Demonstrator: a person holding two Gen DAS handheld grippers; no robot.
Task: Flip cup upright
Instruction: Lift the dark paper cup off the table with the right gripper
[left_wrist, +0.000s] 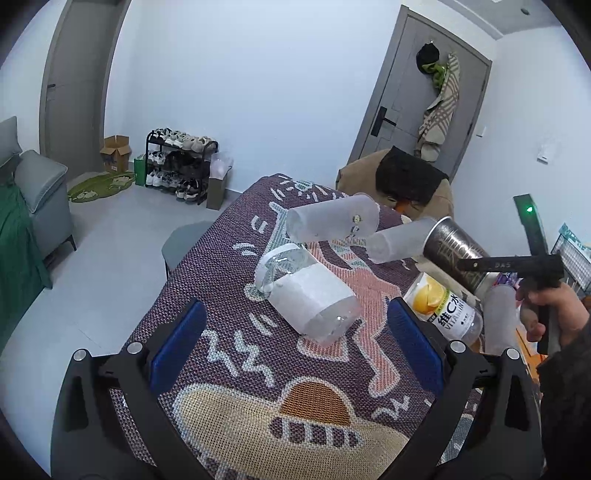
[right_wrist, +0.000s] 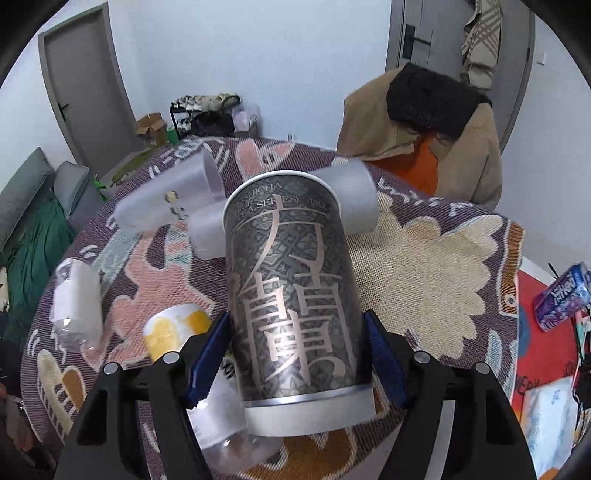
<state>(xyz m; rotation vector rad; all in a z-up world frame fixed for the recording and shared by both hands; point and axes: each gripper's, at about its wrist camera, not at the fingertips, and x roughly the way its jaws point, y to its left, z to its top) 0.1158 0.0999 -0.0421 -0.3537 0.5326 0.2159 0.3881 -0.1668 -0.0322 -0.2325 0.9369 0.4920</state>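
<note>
Cup (right_wrist: 291, 284) clamped in right claw (right_wrist: 295, 354), tilted, above table.

Surface (left_wrist: 229, 362): a table covered by a purple woven cloth (right_wrist: 436, 266) with cartoon figures in pink, cream and white.

Landmark: clear bottle with white label (left_wrist: 308, 295), lying on its side near the cloth's middle.

- Frosted cup (left_wrist: 332, 218): on its side, beyond the landmark.
- Second frosted cup (left_wrist: 397, 242): on its side, beyond and right of the landmark, near the first.
- Vitamin C water bottle with yellow-orange label (left_wrist: 445, 308): on its side, right of the landmark.
</note>
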